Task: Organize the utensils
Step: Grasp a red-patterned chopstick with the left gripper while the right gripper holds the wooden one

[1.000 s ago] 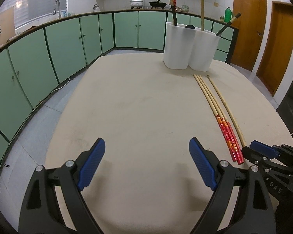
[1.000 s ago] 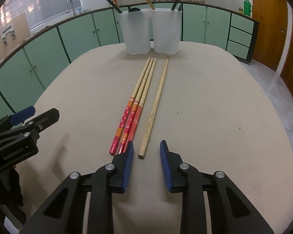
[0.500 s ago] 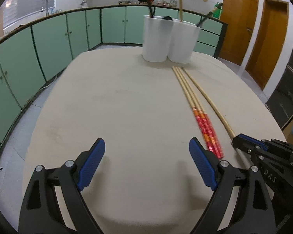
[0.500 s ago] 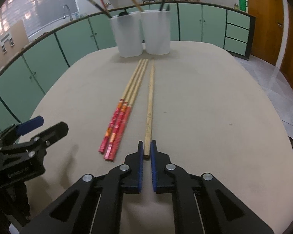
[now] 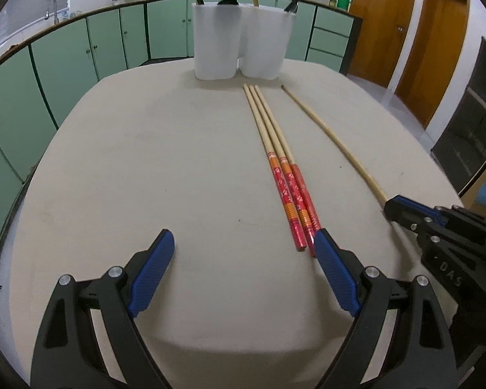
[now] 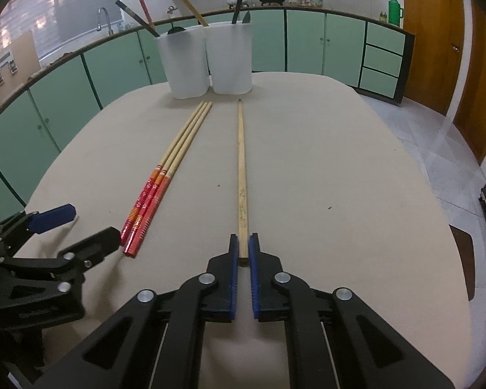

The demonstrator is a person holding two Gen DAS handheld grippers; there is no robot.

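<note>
we see the plain chopstick [image 6: 242,175] lying on the tabletop [image 6: 340,178], its long axis running straight away from our right gripper [image 6: 242,253] toward the two white holders [image 6: 207,61]. the right fingers are clamped on its near end. three red-handled chopsticks [image 5: 283,168] lie parallel just beside it, red ends nearest us. our left gripper [image 5: 244,243] hovers with fingers wide apart, the right one by the red ends.

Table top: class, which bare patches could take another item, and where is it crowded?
Free: the table left of the three red-handled chopsticks, and the stretch right of the plain chopstick toward the table's edge. Crowded: the lane between them, the white holders at the far end, and the near edge, where the left gripper and right gripper work.
</note>
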